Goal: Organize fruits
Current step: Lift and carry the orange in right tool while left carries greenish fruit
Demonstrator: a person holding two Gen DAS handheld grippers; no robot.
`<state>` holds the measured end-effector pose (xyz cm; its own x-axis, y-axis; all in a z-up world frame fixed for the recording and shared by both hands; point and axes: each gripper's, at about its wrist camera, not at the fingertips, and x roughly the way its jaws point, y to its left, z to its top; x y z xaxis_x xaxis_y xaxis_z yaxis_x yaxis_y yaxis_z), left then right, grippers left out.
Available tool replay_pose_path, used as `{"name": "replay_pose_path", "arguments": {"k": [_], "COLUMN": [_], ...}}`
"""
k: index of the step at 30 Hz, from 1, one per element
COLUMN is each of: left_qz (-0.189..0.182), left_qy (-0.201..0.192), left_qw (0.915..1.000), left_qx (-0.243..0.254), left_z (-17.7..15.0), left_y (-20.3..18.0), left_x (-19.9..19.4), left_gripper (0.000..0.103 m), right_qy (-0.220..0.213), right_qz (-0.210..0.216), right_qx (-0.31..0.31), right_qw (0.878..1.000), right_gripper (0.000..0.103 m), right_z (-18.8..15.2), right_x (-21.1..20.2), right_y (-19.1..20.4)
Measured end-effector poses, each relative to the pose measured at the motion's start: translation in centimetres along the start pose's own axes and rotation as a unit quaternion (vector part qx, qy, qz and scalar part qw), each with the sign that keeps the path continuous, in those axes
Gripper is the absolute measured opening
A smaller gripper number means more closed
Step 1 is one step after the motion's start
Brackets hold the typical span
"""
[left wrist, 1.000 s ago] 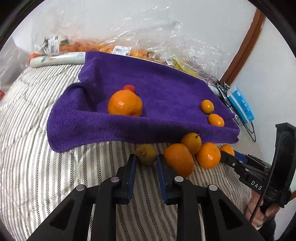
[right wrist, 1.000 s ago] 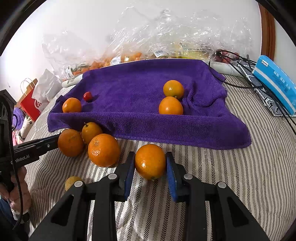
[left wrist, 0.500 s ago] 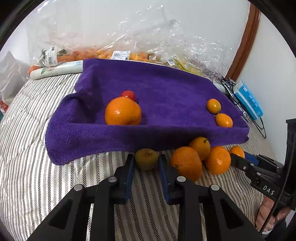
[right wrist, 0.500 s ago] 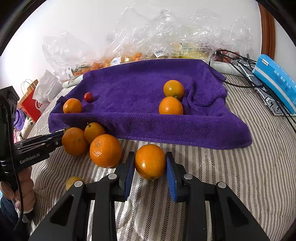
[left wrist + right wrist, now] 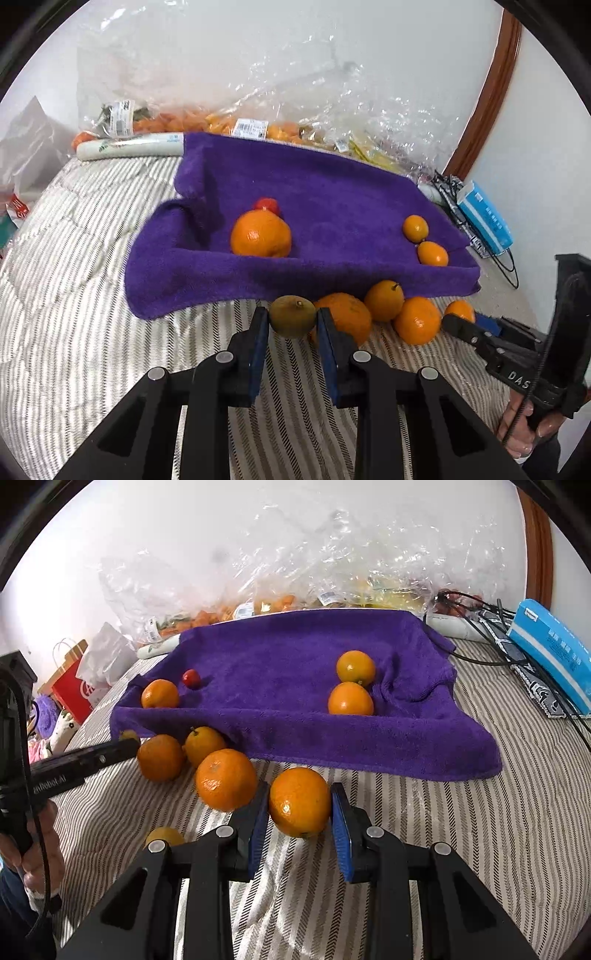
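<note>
My left gripper (image 5: 291,325) is shut on a small greenish-brown fruit (image 5: 291,320) and holds it above the striped bedding, just before the purple towel (image 5: 325,192). My right gripper (image 5: 300,810) is shut on an orange (image 5: 300,802) near the towel's front edge (image 5: 332,753). On the towel lie a large orange (image 5: 260,233), a small red fruit (image 5: 266,204) and two small oranges (image 5: 415,228). Several loose oranges (image 5: 384,300) lie on the bedding in front of the towel. A small yellow fruit (image 5: 165,837) lies by the right gripper.
Clear plastic bags of produce (image 5: 258,125) line the wall behind the towel. A white roll (image 5: 129,147) lies at the towel's far left. A blue box (image 5: 554,646) and black cables (image 5: 480,609) lie to the right. A red bag (image 5: 72,690) stands at far left.
My left gripper has lifted the greenish fruit off the bedding and moved toward the towel. My right gripper has stayed shut on the orange, almost in place.
</note>
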<state>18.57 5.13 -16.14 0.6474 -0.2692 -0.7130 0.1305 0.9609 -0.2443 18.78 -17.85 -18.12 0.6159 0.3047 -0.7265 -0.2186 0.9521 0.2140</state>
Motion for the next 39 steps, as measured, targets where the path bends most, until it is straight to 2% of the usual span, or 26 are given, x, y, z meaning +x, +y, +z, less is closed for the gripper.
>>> {"name": "replay_pose_path", "arguments": {"k": [4,9,13,17,22,30,39], "left_qz": [-0.005,-0.007,-0.001,0.02,0.035,0.043,0.057], "left_qy": [0.0,-0.013,-0.025,-0.038,-0.053,-0.072,-0.062], "left_qw": [1.0,0.9998,0.9996,0.9991,0.998,0.9964,0.9962], "left_qx": [-0.007,-0.011,-0.01,0.0,0.003,-0.012,-0.021], "left_z": [0.8,1.8,3.3,4.7,6.3,9.1,9.9], "left_y": [0.1,0.2,-0.2,-0.5,0.0,1.6,3.3], "left_x": [-1.0,-2.3,-3.2,-3.7,-3.6,-2.3,1.3], "left_gripper": [0.025,0.025,0.025,0.025,0.025,0.025,0.025], "right_qy": [0.003,-0.029,-0.056,-0.077,-0.094,-0.101,-0.092], "right_qz": [0.015,0.026,0.004,-0.019,-0.03,-0.029,-0.028], "right_qx": [0.017,0.015,-0.004,-0.016,-0.017,-0.002,0.011], "right_qw": [1.0,0.999,0.998,0.997,0.995,0.994,0.995], "right_gripper": [0.032,0.032,0.032,0.032,0.032,0.032,0.032], "right_z": [0.5,2.3,4.3,6.2,8.3,11.0,12.0], "right_x": [-0.4,-2.8,-4.4,-5.1,-5.2,-3.4,-0.2], "right_y": [-0.2,0.2,0.6,0.5,0.0,-1.1,-2.3]}}
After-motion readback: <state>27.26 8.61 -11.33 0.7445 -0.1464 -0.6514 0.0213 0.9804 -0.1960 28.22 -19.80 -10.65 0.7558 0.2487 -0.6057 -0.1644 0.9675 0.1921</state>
